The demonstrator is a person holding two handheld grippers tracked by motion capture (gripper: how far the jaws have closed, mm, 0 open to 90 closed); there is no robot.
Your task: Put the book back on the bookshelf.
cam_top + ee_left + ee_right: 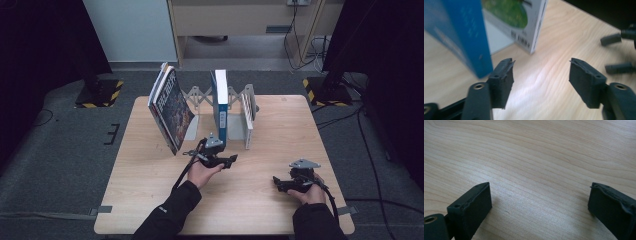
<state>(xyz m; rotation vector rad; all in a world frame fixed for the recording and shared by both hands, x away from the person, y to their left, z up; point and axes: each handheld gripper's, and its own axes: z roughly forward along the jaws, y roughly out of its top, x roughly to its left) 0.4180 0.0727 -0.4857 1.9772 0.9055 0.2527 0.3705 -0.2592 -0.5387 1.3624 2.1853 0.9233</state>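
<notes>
1. A person at a light wooden table [150, 200] works with a gripper in each hand; the left gripper [226, 161] sits just in front of a blue book [220, 107] that stands upright in an expanding metal book rack [200, 94].

2. The blue book stands in the middle of the rack, between a stack of magazines [169, 107] leaning at the left end and a thin white book [247, 117] upright to the right.

3. The left gripper's fingers [501, 80] are spread wide with nothing between them; the blue book [461, 32] is just beside the left finger, not gripped.

4. The right gripper [285, 184] rests low over bare table near the front right, well apart from the rack, its fingers [471, 207] wide and holding nothing.

5. Judged from this, the shelving of the blue book looks done or nearly so: it stands free in the rack. What may be left is drawing the left hand clear, and perhaps straightening the leaning magazines.

6. The high view gives the whole rack and the order of the books. The left gripper view adds the white book's barcode and green cover [524, 22] and the right gripper's finger tips [614, 40] at far right. The right gripper view adds plain wood grain between its fingers.
</notes>
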